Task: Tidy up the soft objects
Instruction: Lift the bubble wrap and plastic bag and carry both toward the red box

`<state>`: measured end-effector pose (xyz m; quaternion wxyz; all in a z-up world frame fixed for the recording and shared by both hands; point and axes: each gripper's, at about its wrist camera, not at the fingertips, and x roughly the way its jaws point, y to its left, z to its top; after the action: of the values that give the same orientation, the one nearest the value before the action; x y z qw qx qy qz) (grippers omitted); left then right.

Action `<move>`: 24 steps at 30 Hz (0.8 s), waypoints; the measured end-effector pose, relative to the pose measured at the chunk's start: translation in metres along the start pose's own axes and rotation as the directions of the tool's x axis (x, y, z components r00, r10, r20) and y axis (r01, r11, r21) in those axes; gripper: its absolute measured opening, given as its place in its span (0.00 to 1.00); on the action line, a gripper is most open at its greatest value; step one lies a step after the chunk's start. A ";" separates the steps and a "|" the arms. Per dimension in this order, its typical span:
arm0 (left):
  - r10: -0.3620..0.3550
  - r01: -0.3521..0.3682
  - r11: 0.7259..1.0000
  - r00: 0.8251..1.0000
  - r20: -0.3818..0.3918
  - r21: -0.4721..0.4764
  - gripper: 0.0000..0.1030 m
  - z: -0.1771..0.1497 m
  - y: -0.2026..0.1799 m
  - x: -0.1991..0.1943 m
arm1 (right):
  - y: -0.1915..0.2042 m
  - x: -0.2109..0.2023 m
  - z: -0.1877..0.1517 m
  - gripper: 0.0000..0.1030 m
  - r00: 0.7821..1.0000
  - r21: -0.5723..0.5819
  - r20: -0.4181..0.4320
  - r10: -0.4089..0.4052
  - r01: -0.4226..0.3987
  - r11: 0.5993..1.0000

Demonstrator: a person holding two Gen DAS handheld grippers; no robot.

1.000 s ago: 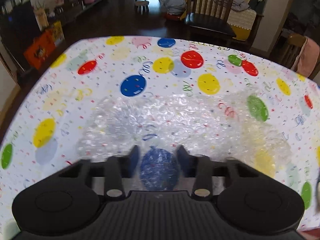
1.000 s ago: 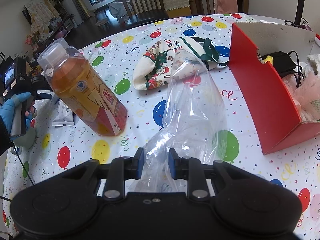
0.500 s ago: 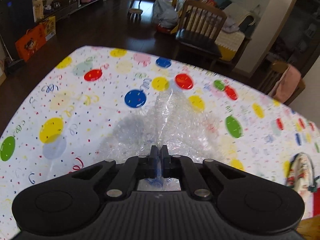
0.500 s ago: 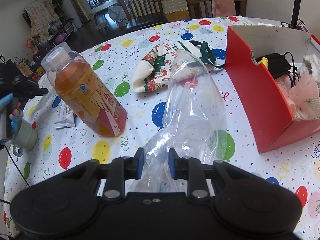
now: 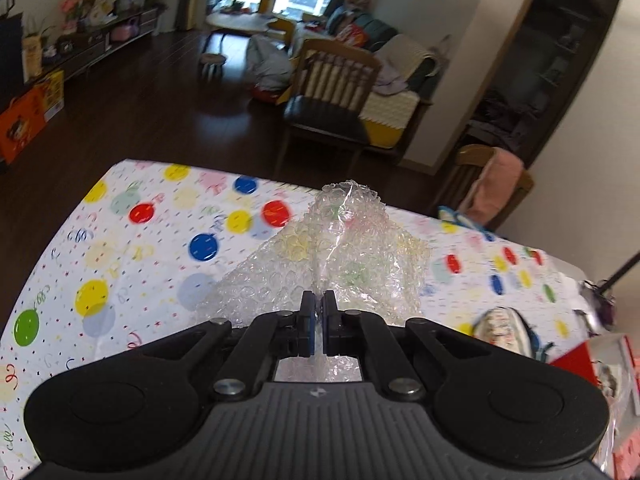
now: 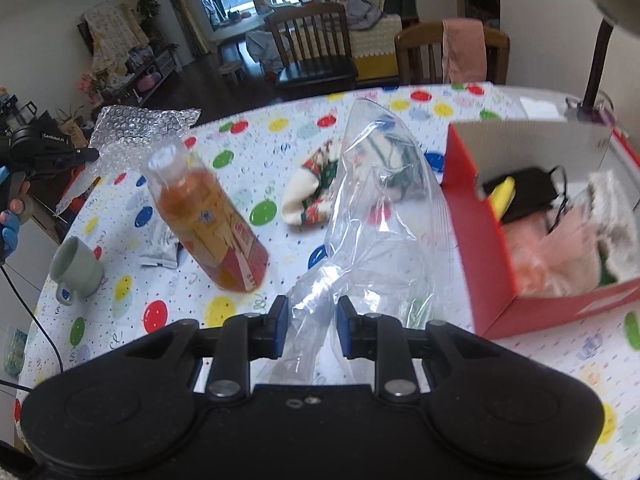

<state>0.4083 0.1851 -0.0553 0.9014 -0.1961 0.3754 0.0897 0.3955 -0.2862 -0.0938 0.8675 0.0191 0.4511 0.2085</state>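
Observation:
My left gripper (image 5: 319, 300) is shut on a sheet of clear bubble wrap (image 5: 348, 248), which hangs lifted above the balloon-print tablecloth (image 5: 132, 264). The right wrist view shows the same bubble wrap (image 6: 136, 128) held up at the far left by the left gripper (image 6: 93, 155). My right gripper (image 6: 312, 312) is shut on the bunched end of a clear plastic bag (image 6: 384, 208), raised over the table. A Christmas-print cloth pouch (image 6: 310, 200) lies behind the bag. A red box (image 6: 476, 248) at the right holds pink cloth (image 6: 560, 248) and a fluffy white piece (image 6: 612, 216).
An orange drink bottle (image 6: 208, 224) leans left of centre, with a silver sachet (image 6: 160, 246) and a pale green mug (image 6: 74, 268) beside it. A black device with a cable (image 6: 528, 192) lies in the box. Wooden chairs (image 5: 328, 92) stand beyond the table's far edge.
The left jaws closed on the bubble wrap and lifted it off the tablecloth. The right gripper rose a little with the plastic bag, bringing the box's inside into view.

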 end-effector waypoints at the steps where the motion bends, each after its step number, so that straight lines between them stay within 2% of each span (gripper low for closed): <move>1: -0.008 0.008 1.000 1.000 0.005 0.009 0.03 0.001 -0.005 -0.006 | -0.002 -0.005 0.003 0.23 1.000 -0.006 0.005 -0.001 0.001 1.000; 12: -0.139 0.129 0.981 0.988 0.062 0.146 0.03 0.003 -0.085 -0.071 | -0.046 -0.046 0.027 0.23 0.998 -0.050 0.063 -0.029 0.033 0.998; 24: -0.290 0.274 0.919 0.957 0.016 0.284 0.03 -0.030 -0.208 -0.092 | -0.116 -0.064 0.036 0.23 0.995 -0.068 0.066 -0.080 0.084 0.994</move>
<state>0.3888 -0.0177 0.0505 0.9340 -0.1166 0.3258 -0.0891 0.4317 -0.4111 -0.0489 0.8894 -0.0236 0.4161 0.1880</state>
